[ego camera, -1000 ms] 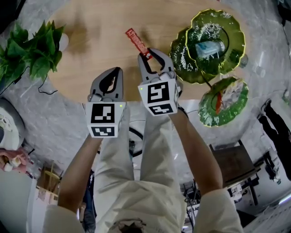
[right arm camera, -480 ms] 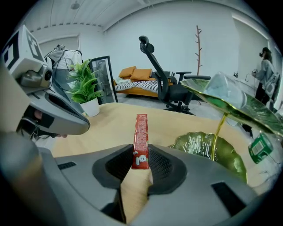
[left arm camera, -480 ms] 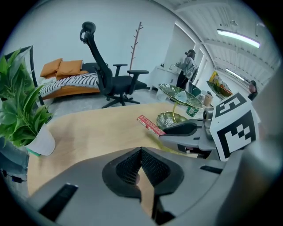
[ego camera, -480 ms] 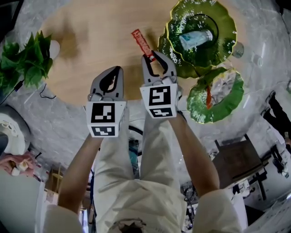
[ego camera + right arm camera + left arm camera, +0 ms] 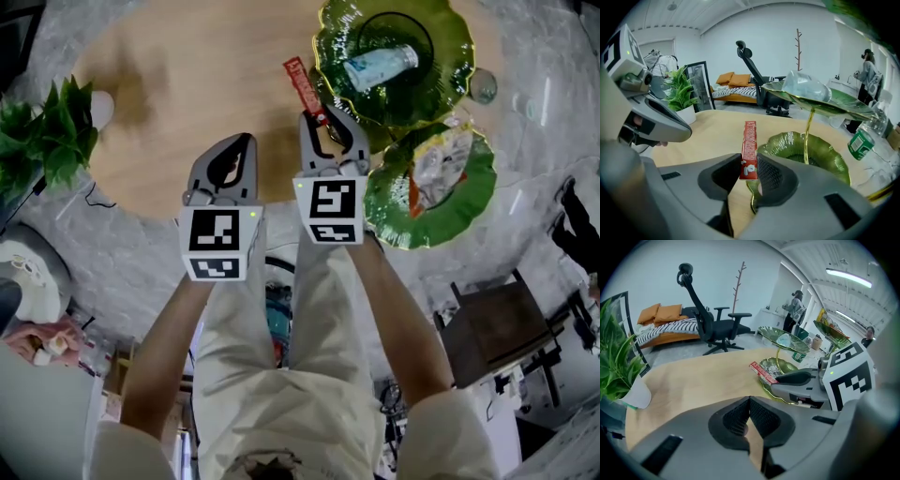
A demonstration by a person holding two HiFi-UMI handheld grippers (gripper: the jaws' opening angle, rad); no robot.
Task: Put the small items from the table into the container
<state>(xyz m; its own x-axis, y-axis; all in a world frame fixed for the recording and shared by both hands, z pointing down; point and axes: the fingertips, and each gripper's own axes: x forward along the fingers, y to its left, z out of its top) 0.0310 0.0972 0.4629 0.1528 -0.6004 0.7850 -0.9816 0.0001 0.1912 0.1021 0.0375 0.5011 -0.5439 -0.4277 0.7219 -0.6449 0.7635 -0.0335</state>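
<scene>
My right gripper (image 5: 324, 120) is shut on one end of a long red packet (image 5: 304, 84), which sticks out forward over the wooden table (image 5: 187, 66). In the right gripper view the red packet (image 5: 749, 143) stands between the jaws of the right gripper (image 5: 749, 172), just left of a low green leaf-shaped bowl (image 5: 801, 151). The tiered green dish (image 5: 454, 82) above it holds a pale blue-white tube (image 5: 379, 66). Beside it, my left gripper (image 5: 244, 142) is shut and holds nothing; the left gripper (image 5: 749, 402) hangs over bare wood.
A second green dish (image 5: 473, 192) at the right holds several wrapped items (image 5: 433, 161). A potted plant (image 5: 42, 131) stands at the table's left edge. A green bottle (image 5: 860, 139) stands behind the bowl. An office chair (image 5: 711, 325) stands beyond the table.
Both grippers have shifted right across the table. The right one has carried the red packet closer to the green dishes. Neither gripper's jaws have changed.
</scene>
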